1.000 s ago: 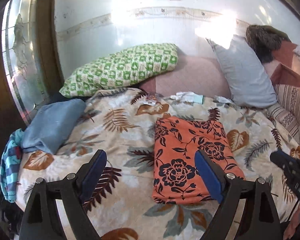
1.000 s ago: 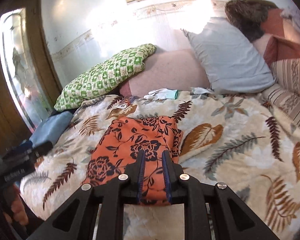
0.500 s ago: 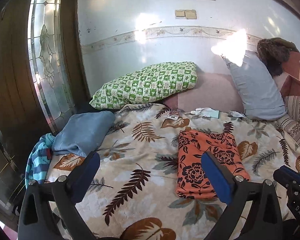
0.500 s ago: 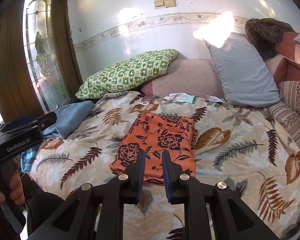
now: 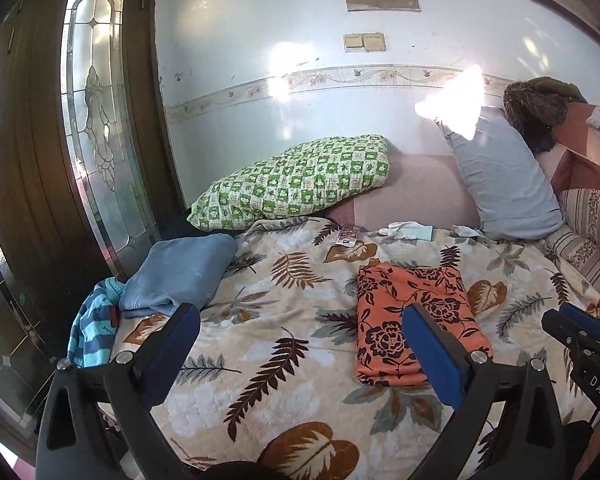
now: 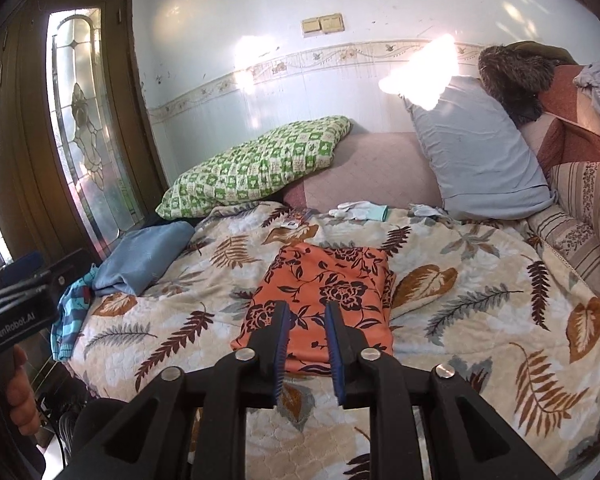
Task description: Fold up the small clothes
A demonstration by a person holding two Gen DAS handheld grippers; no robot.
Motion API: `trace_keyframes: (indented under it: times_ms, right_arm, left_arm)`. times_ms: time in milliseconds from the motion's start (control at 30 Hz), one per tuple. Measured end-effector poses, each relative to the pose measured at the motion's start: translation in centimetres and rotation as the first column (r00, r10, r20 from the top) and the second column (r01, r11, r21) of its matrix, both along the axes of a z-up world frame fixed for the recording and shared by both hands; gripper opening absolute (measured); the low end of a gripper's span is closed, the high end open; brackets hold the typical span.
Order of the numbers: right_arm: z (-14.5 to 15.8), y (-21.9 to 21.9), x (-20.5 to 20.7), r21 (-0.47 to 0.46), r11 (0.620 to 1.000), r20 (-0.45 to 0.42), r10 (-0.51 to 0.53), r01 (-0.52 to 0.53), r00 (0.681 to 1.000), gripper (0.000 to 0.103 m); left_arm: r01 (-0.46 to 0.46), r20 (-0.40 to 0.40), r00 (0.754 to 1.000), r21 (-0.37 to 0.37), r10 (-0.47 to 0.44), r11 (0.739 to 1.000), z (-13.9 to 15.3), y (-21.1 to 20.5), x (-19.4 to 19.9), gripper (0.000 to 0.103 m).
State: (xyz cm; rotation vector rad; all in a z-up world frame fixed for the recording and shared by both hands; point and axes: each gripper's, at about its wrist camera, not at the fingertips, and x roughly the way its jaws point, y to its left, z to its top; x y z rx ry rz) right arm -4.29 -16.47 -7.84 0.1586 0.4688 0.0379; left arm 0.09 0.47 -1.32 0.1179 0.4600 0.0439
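Observation:
A folded orange garment with dark flowers (image 5: 416,320) lies flat on the leaf-print bedspread (image 5: 284,340); it also shows in the right wrist view (image 6: 324,300). My left gripper (image 5: 300,320) is wide open and empty, held back above the bed's near edge. My right gripper (image 6: 305,312) has its jaws a narrow gap apart with nothing between them, raised in front of the garment's near edge. Each gripper appears at the edge of the other's view.
A folded blue cloth (image 5: 176,276) and a striped teal garment (image 5: 94,332) lie at the bed's left edge. A green checked pillow (image 5: 296,184), a grey pillow (image 5: 504,184), white gloves (image 5: 408,230) and a small packet (image 5: 348,236) lie at the back. A glass door (image 5: 96,152) stands left.
Both grippers have pulled back and up from the bed, so the garment looks smaller and farther. The garment stays folded in place. Jaw openings are unchanged.

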Motion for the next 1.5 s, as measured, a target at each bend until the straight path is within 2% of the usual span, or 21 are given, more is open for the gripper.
trace_keyframes:
  times_ms: [33,67,100,167,500,933,1167,1500]
  right_arm:
    - [0.2,-0.1,-0.2,0.005,1.0,0.009,-0.003,0.003,1.0,0.042]
    - [0.3,-0.2,-0.5,0.011,1.0,0.02,-0.009,0.009,1.0,0.067]
    - [0.5,-0.3,-0.9,0.023,1.0,0.044,-0.02,0.019,0.999,0.074]
    - [0.8,-0.4,-1.4,0.03,0.999,0.069,-0.023,0.021,0.997,0.074]
    - [0.9,-0.8,-1.4,0.032,0.999,0.084,-0.042,0.039,0.996,0.074]
    - [0.0,-0.3,-0.8,0.033,0.999,0.06,-0.02,0.018,0.998,0.074]
    - [-0.6,-0.3,0.0,0.044,0.999,0.035,-0.009,0.007,0.999,0.074]
    - [-1.5,0.4,1.4,0.028,1.0,0.006,0.013,-0.013,1.0,0.074]
  left_arm:
    - [0.001,-0.001,1.0,-0.001,-0.001,1.0,0.1,0.0,-0.1,0.101]
    - [0.002,-0.001,1.0,-0.003,-0.002,1.0,0.2,0.0,-0.2,0.101]
    - [0.002,0.0,1.0,-0.004,-0.002,1.0,0.2,0.0,-0.2,0.101]
    - [-0.004,0.0,1.0,0.0,0.004,1.0,0.2,-0.1,-0.3,0.101]
    - [-0.027,-0.04,0.999,-0.024,0.026,0.999,0.0,0.0,0.2,0.101]
    - [-0.027,-0.042,0.999,-0.023,0.026,0.999,-0.3,0.4,0.5,0.101]
    - [0.008,-0.087,0.996,-0.044,-0.012,0.999,-1.1,0.4,1.4,0.101]
    - [0.006,-0.115,0.993,-0.051,-0.012,0.999,-2.1,0.6,2.6,0.101]
